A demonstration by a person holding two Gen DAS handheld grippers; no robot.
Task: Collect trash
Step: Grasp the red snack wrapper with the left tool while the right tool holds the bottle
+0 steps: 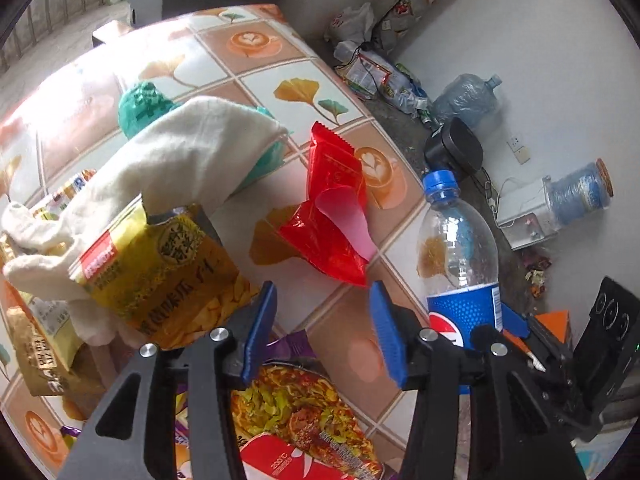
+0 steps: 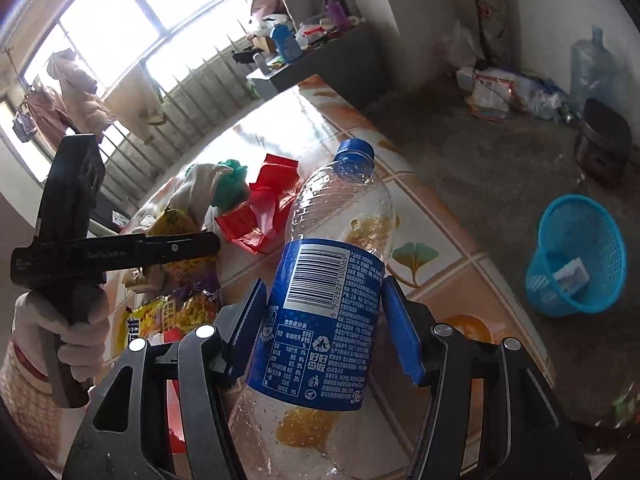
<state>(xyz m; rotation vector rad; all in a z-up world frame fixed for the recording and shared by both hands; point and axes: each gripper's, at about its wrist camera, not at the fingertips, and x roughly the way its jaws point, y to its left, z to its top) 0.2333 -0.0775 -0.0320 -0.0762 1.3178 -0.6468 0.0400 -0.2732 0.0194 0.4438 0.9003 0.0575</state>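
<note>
My right gripper is shut on an empty Pepsi bottle with a blue cap, held tilted above the table's right edge; the bottle also shows in the left wrist view. My left gripper is open and empty above the table, over a noodle packet. A red wrapper lies just ahead of it; it also shows in the right wrist view. A yellow snack bag lies to the left under a white cloth. A blue mesh waste basket stands on the floor to the right.
The table has a tiled, leaf-patterned cover. A green net ball lies behind the cloth. On the floor by the wall are a water jug, a black pot, plastic bags and a thread spool.
</note>
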